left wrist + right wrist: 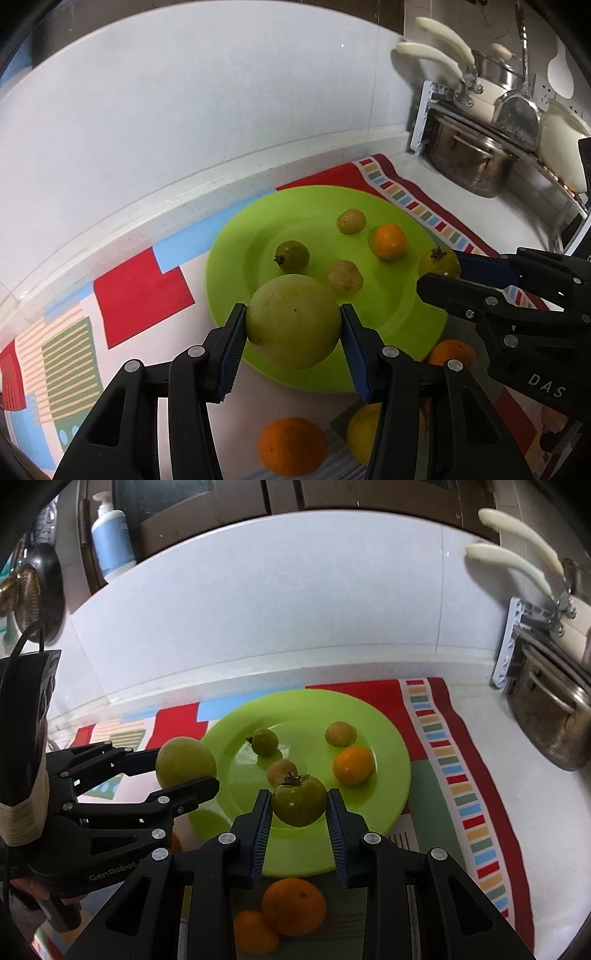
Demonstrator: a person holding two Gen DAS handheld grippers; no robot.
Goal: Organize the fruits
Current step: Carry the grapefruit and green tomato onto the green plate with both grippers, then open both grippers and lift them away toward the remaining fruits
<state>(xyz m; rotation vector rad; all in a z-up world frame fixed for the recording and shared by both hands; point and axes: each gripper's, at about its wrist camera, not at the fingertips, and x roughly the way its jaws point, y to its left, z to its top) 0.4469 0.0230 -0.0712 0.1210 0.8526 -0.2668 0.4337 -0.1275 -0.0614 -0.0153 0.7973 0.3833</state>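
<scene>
Oranges (293, 904) sit nearest, on the bench mat. Left hand-held gripper (293, 328) is clamped on a big round pale-green fruit (293, 321) over the green plate's (258, 229) near rim. Right hand-held gripper (297, 808) pinches a green tomato (298, 799), stem up, over the plate.

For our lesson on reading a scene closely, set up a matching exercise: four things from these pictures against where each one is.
1 large pale green fruit
2 green tomato with stem
3 small orange fruit
4 blue pump bottle

A on the green plate
B on the ledge behind the counter
C in the right gripper
D in the left gripper

Pairs: 1-D, 2-C, 3-A, 4-B
</scene>
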